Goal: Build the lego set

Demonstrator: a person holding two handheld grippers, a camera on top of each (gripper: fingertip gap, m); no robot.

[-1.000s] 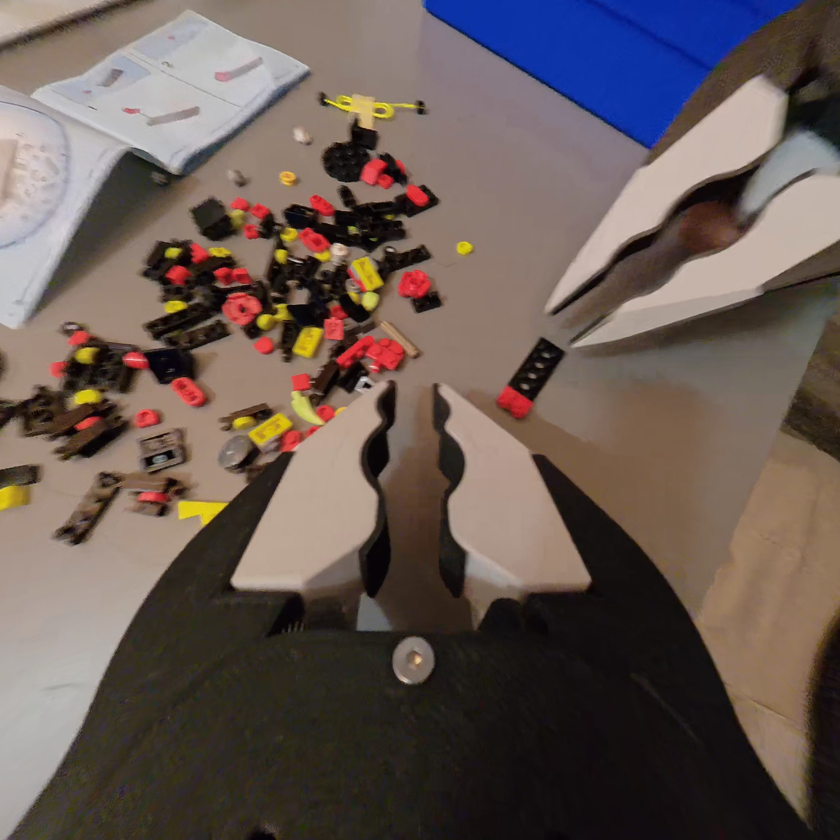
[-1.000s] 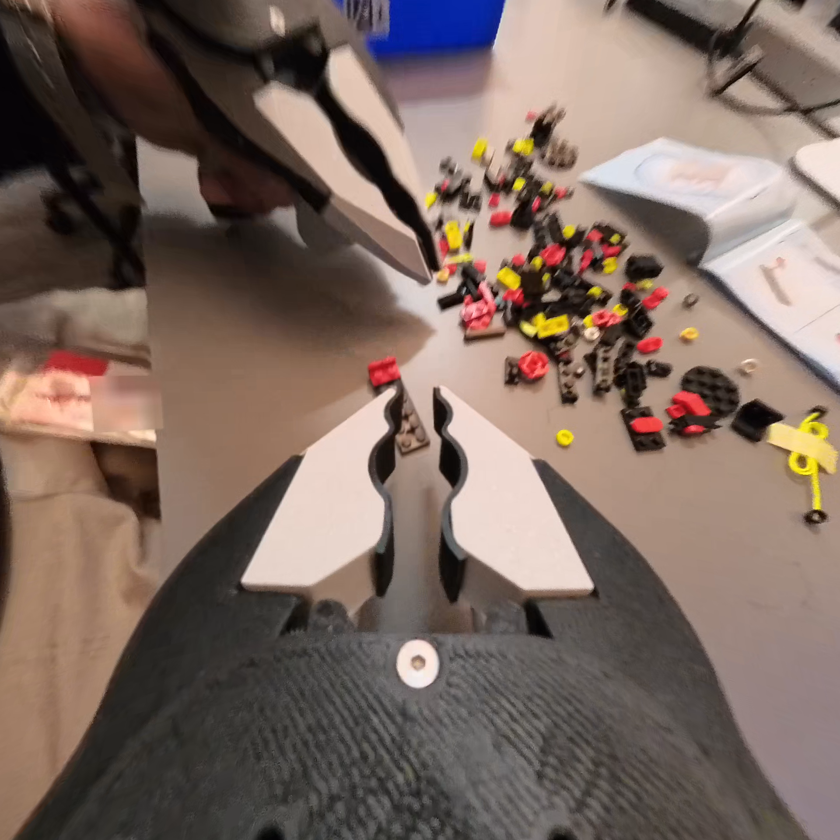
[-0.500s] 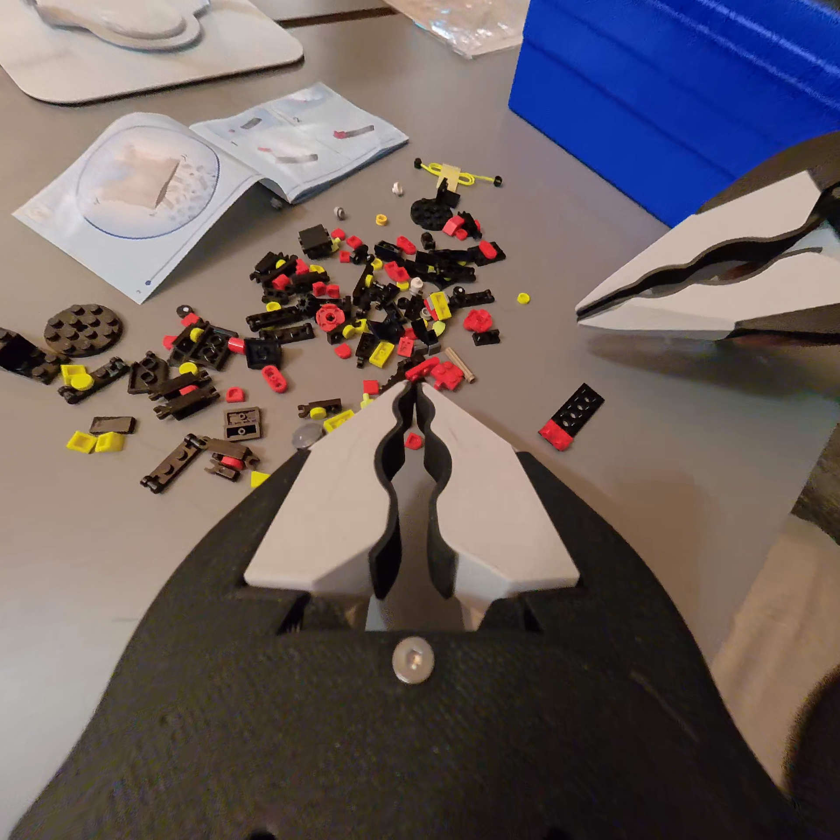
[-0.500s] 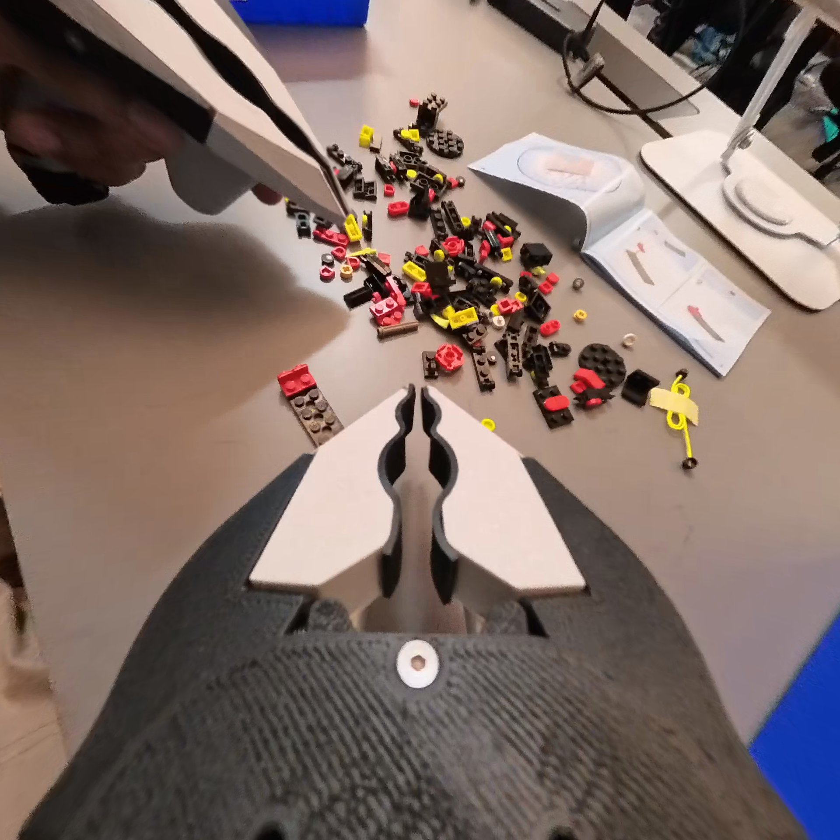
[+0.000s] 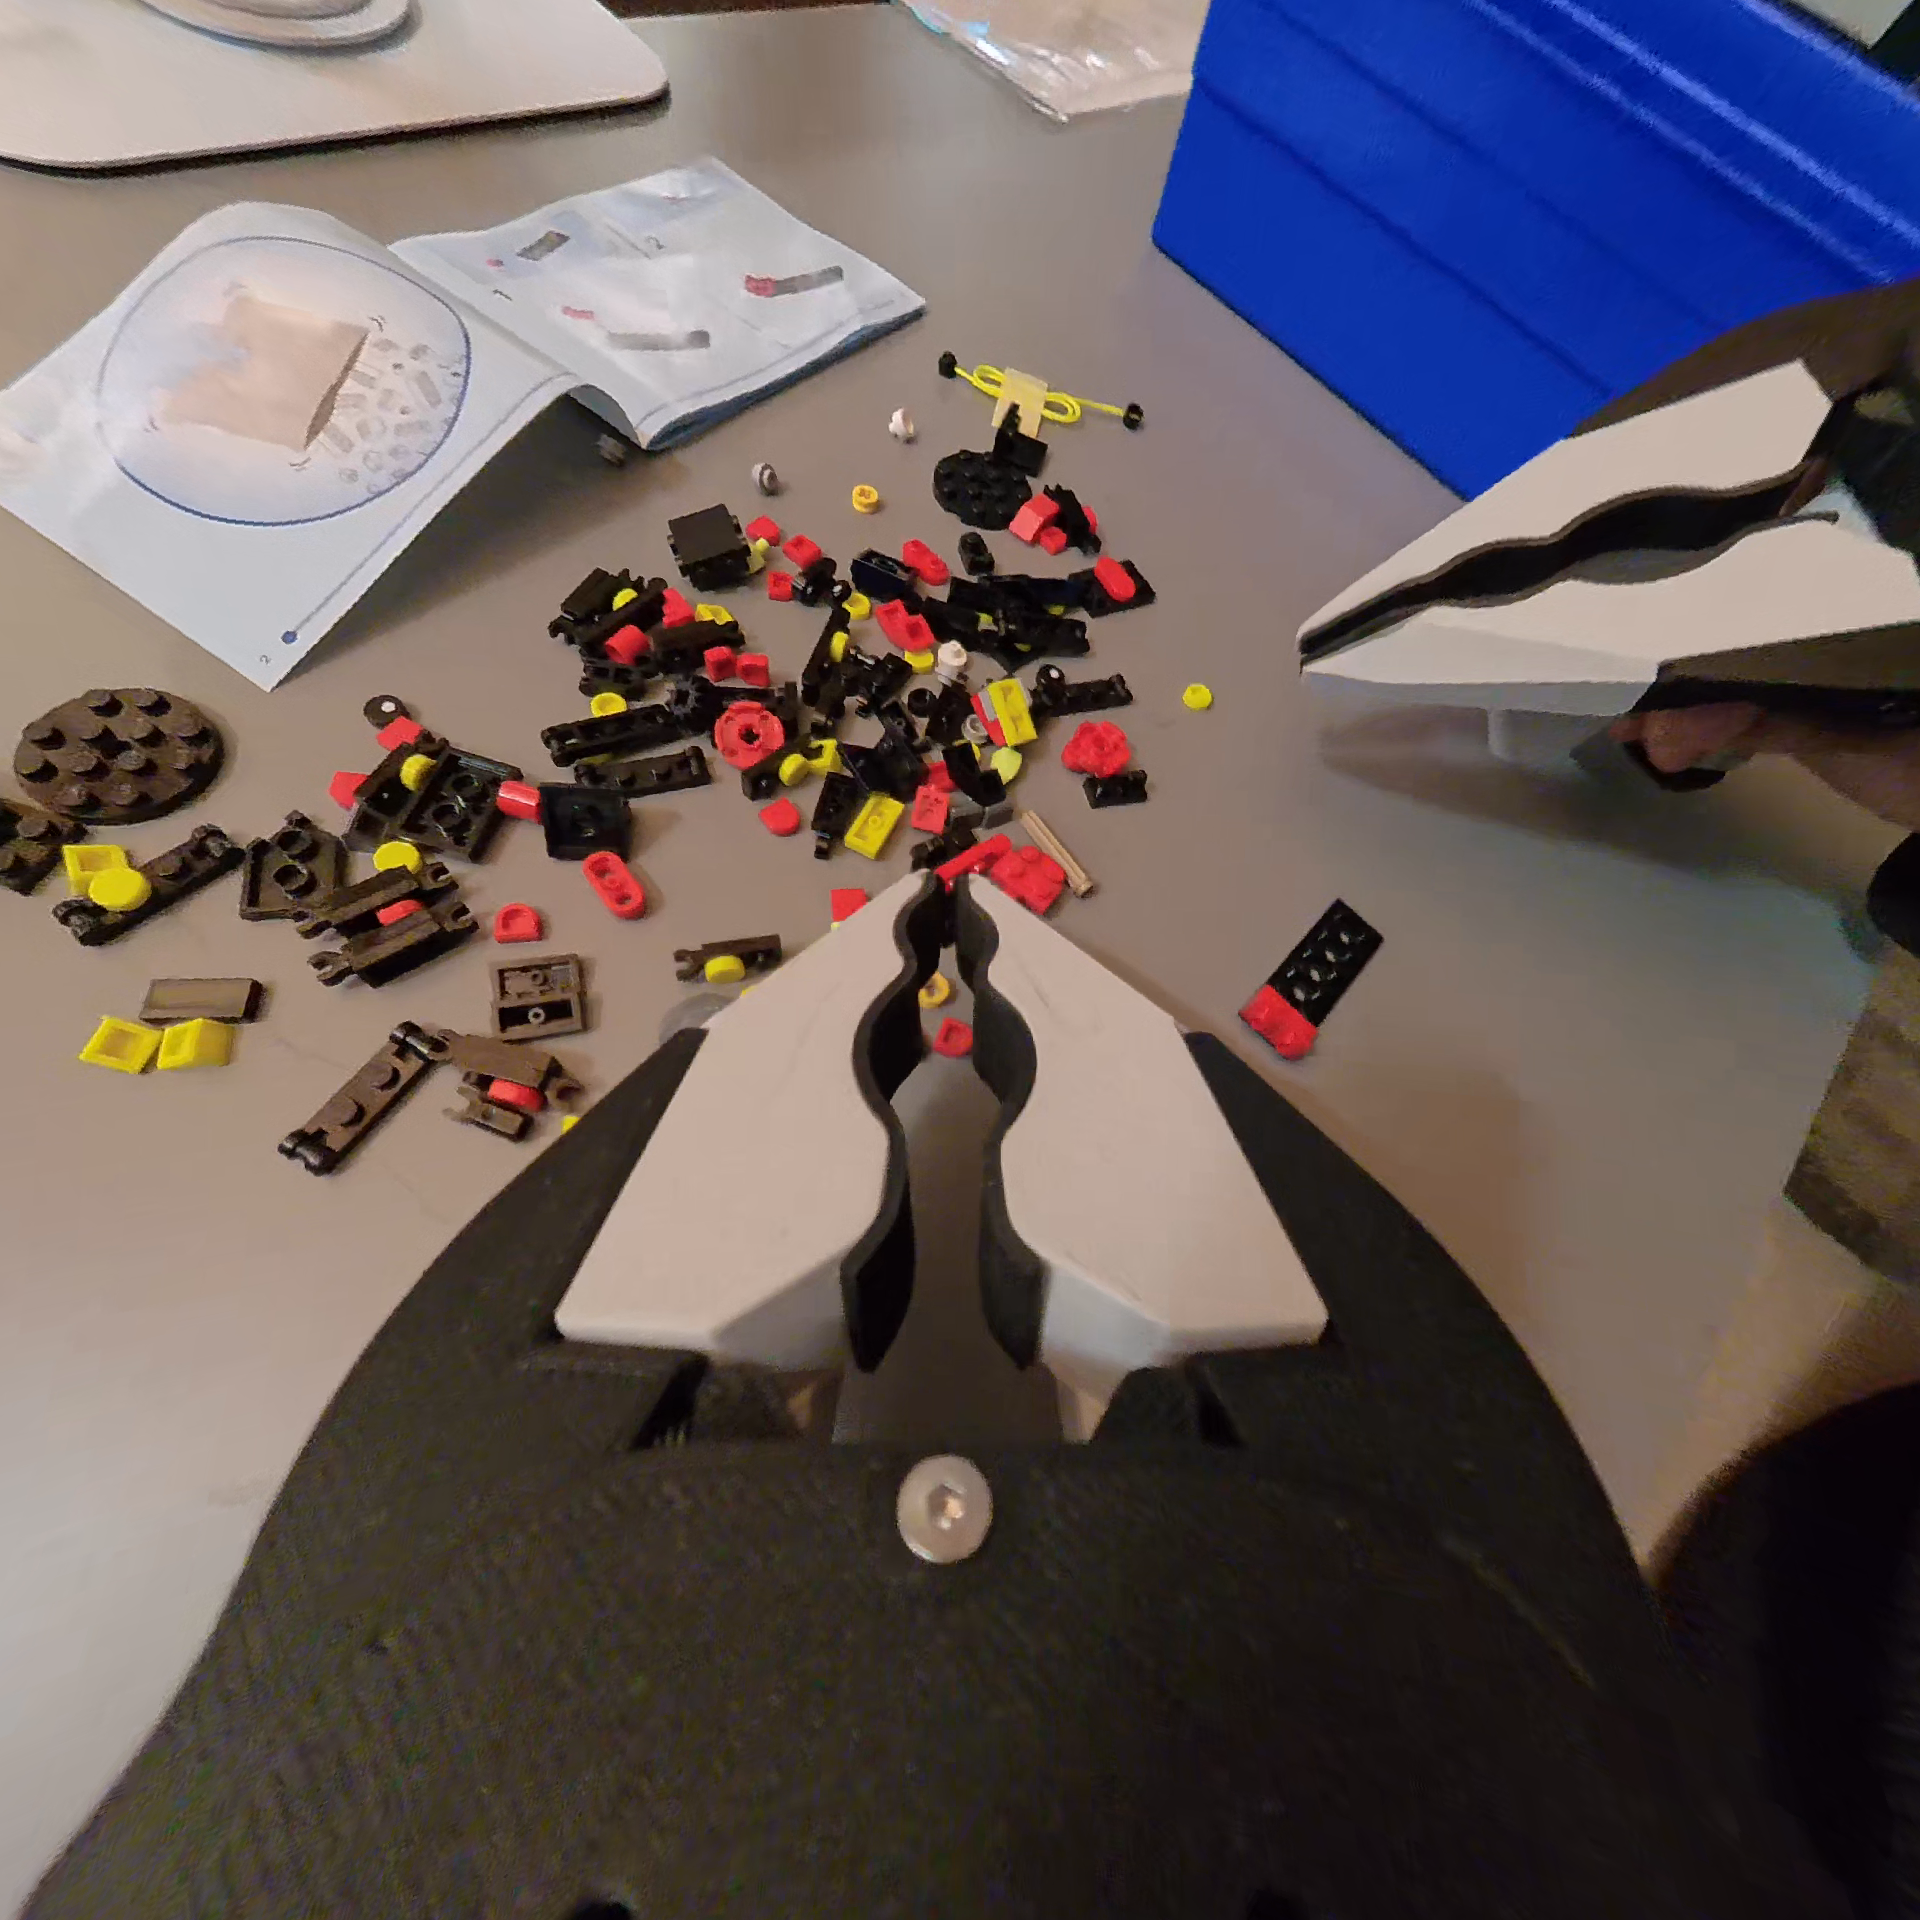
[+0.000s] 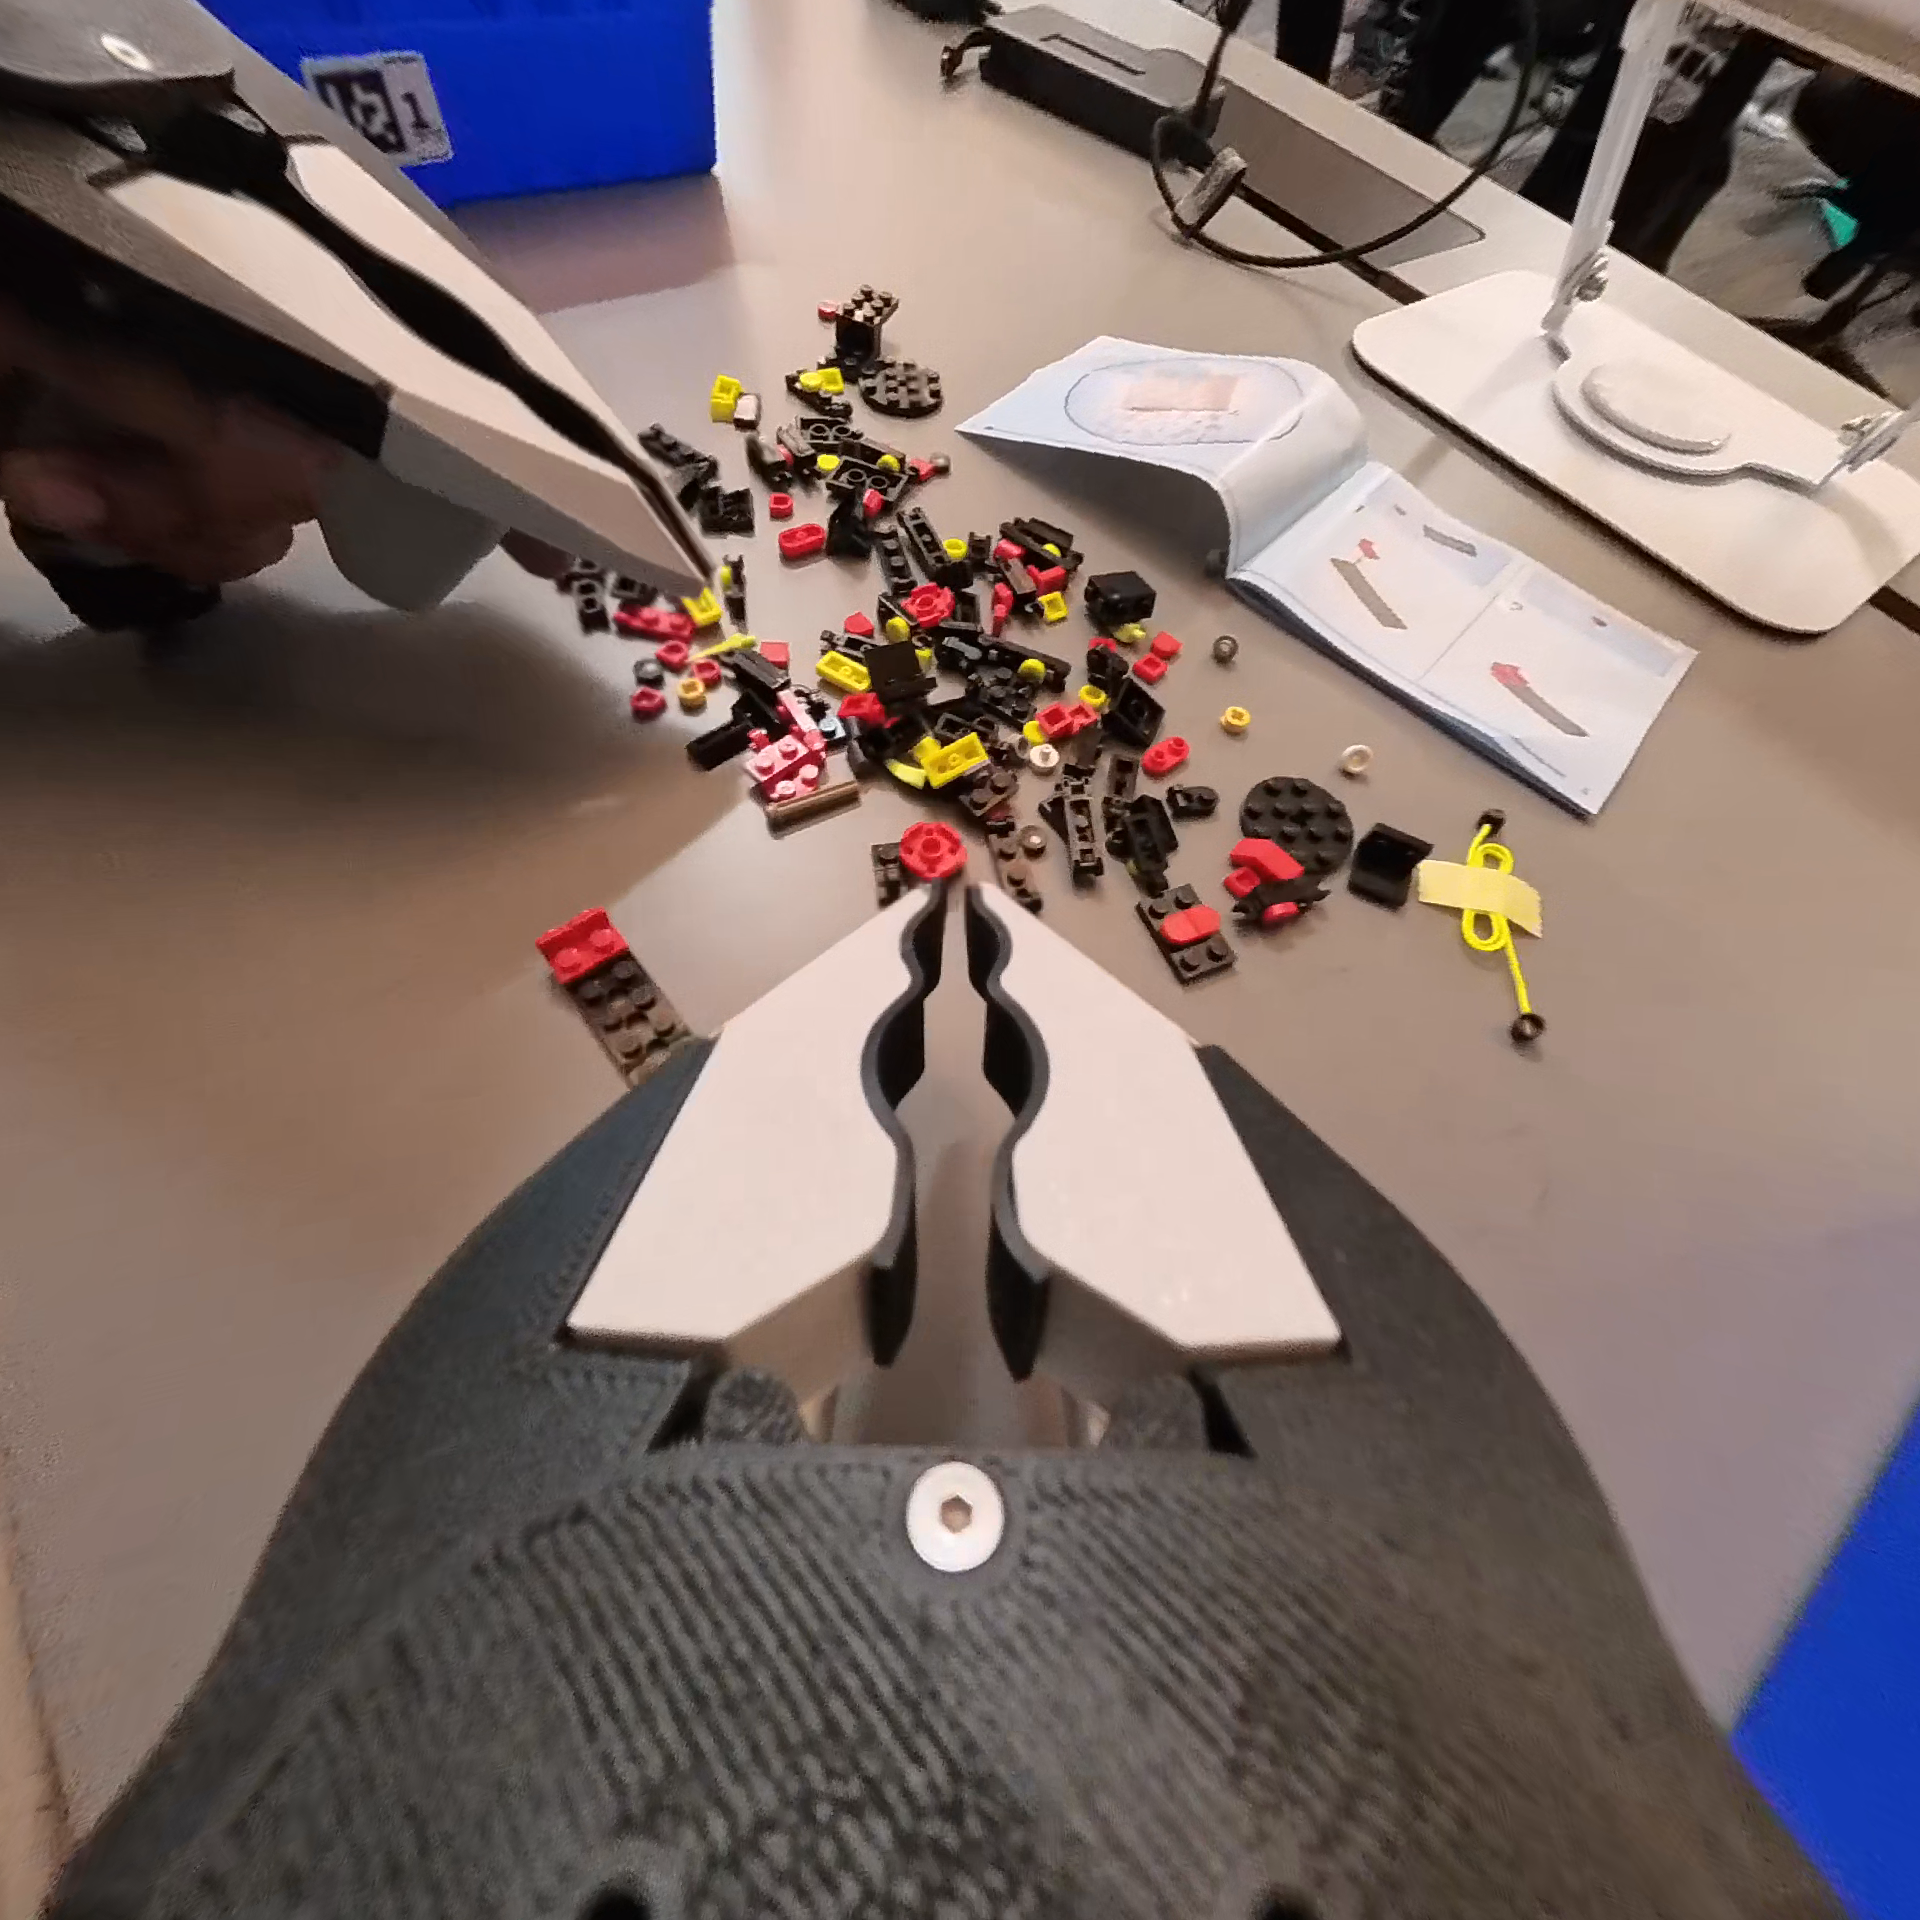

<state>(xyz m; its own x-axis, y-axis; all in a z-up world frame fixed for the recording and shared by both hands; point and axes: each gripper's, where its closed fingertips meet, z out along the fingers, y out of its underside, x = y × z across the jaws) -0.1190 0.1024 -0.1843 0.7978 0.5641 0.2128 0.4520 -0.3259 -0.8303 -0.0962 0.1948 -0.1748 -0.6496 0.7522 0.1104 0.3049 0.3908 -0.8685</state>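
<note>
Loose black, red and yellow lego pieces (image 5: 831, 707) lie in a pile on the grey table (image 5: 1403, 1174); the pile also shows in the right wrist view (image 6: 935, 665). A black plate with a red brick on one end (image 5: 1314, 977) lies apart at the near right, and also shows in the right wrist view (image 6: 608, 982). My left gripper (image 5: 948, 888) is shut and empty, above the pile's near edge. My right gripper (image 6: 956, 896) is shut and empty, above the table beside the plate. Each gripper shows in the other's view, the right one (image 5: 1307, 655) and the left one (image 6: 704, 582).
An open instruction booklet (image 5: 416, 364) lies behind the pile. A blue bin (image 5: 1558, 208) stands at the back right, a white stand base (image 6: 1662, 436) beyond the booklet. A round black plate (image 5: 114, 753) and a yellow string with tape (image 6: 1486, 894) lie at the pile's edges. One gripper's finger ends stand about 10 centimeters off the other's. To reach the round black plate (image 5: 114, 753) in a straight line is about 15 centimeters for my left fingers, about 25 centimeters for my right. It turns up in the right wrist view (image 6: 897, 381) as well.
Both grippers have gone from open to shut and pulled up and back from the table. The black plate with the red brick lies where it was.
</note>
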